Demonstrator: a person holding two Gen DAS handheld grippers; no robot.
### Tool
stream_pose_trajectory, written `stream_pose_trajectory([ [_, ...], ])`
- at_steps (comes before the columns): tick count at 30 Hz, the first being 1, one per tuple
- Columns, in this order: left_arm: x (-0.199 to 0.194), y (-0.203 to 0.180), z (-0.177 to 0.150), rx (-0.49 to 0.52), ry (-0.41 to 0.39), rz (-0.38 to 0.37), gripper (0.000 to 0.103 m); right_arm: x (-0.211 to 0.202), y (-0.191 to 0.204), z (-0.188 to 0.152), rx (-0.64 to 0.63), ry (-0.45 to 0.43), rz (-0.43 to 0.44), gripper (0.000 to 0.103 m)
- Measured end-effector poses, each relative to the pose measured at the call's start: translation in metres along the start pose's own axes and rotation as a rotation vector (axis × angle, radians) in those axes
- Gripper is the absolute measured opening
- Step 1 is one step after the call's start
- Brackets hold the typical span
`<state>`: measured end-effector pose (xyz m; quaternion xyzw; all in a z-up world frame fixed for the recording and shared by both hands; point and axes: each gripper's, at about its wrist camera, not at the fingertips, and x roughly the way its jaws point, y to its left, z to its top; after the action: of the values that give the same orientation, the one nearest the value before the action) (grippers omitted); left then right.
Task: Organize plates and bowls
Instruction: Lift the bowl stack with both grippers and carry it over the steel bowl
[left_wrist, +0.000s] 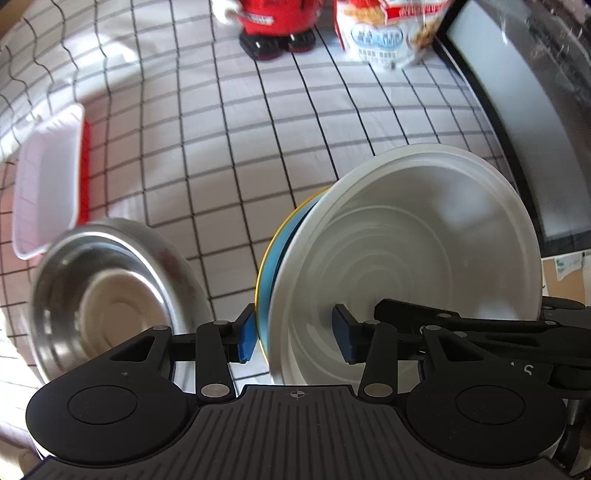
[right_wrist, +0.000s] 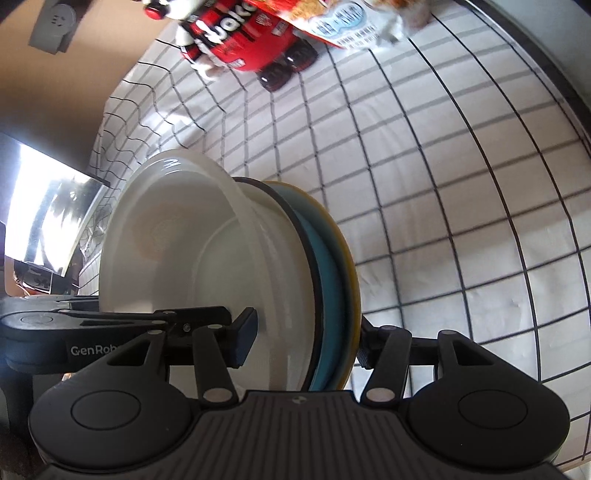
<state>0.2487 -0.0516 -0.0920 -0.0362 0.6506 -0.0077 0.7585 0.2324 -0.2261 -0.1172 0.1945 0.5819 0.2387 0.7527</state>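
left gripper (left_wrist: 297, 338) fingers spread around the stack of plates and bowls (left_wrist: 369, 266), not pressing; right gripper (right_wrist: 301, 341) fingers clamp the stack (right_wrist: 229, 258), apparently off the desk. clear left fingers off first, keep stack level.

The red toy figure (left_wrist: 275, 27) at the far side of the checked surface (left_wrist: 240, 147) is cut off by the top edge in both views, as is the snack bag (left_wrist: 384, 33) to its right, whose print is too blurred to read. In the left wrist view the steel bowl (left_wrist: 110, 291) is smeared, its near part hidden behind the left hand-held gripper (left_wrist: 297, 338). In the right wrist view the stacked dishes (right_wrist: 325, 266) hide the right finger of the right hand-held gripper (right_wrist: 306, 339).
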Motion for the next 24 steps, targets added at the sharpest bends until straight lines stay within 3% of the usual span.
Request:
stream_pose_trajectory([
  [8,-0.053,0.051,-0.009,-0.05,-0.084,0.009,0.047,-0.005,0.075,0.018,-0.142,-0.03,0.026,0.055],
  [14,-0.082,0.113,-0.028,-0.15,-0.107,0.06,0.048,0.027,0.146,0.022,-0.275,0.006,0.08,0.055],
  [18,-0.075,0.151,-0.042,-0.22,-0.095,0.084,0.048,0.065,0.171,0.019,-0.312,0.087,0.102,0.055],
  [24,-0.038,0.189,-0.055,-0.295,-0.011,0.048,0.048,0.116,0.175,0.01,-0.307,0.212,0.072,0.055],
])
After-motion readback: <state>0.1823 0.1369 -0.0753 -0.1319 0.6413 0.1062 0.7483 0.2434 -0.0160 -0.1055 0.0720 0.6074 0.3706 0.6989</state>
